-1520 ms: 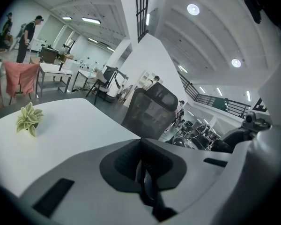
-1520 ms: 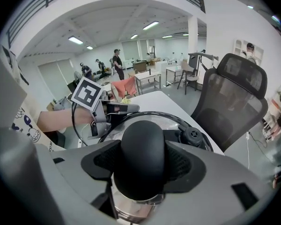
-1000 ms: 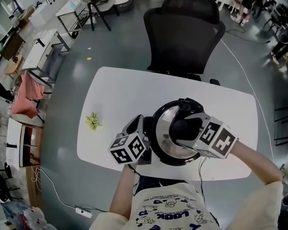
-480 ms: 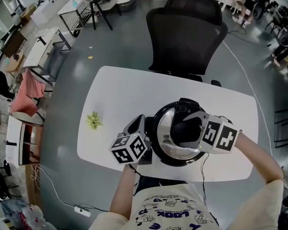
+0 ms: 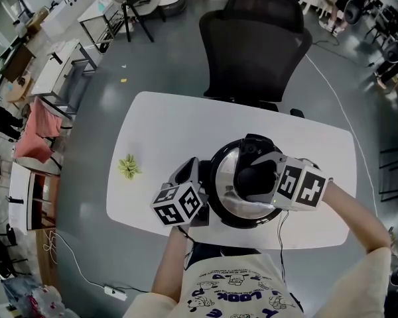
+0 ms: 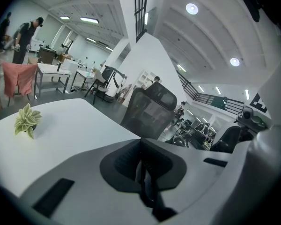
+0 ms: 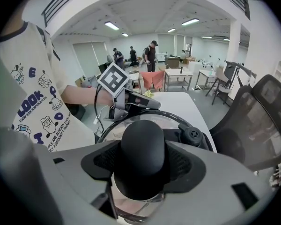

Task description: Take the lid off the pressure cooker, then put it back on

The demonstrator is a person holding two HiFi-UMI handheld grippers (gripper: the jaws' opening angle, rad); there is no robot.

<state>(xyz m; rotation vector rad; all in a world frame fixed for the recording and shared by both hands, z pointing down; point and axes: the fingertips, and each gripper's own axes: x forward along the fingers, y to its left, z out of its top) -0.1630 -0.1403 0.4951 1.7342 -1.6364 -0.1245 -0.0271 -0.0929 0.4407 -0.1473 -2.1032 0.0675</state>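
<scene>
My right tongs (image 5: 257, 179) clamp the lid knob (image 7: 142, 144), I judge for twisting; left tongs (image 6: 143, 182), closed and empty, sit beside the cooker (image 5: 215, 171).

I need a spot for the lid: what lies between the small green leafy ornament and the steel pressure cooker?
Head view: bare white table, then the shut left gripper right beside the cooker.

This looks like an open-plan lab or office. A black mesh office chair (image 5: 255, 45) stands at twelve o'clock of the white table (image 5: 166, 134). Rows of desks (image 5: 53, 71) fill ten o'clock.
</scene>
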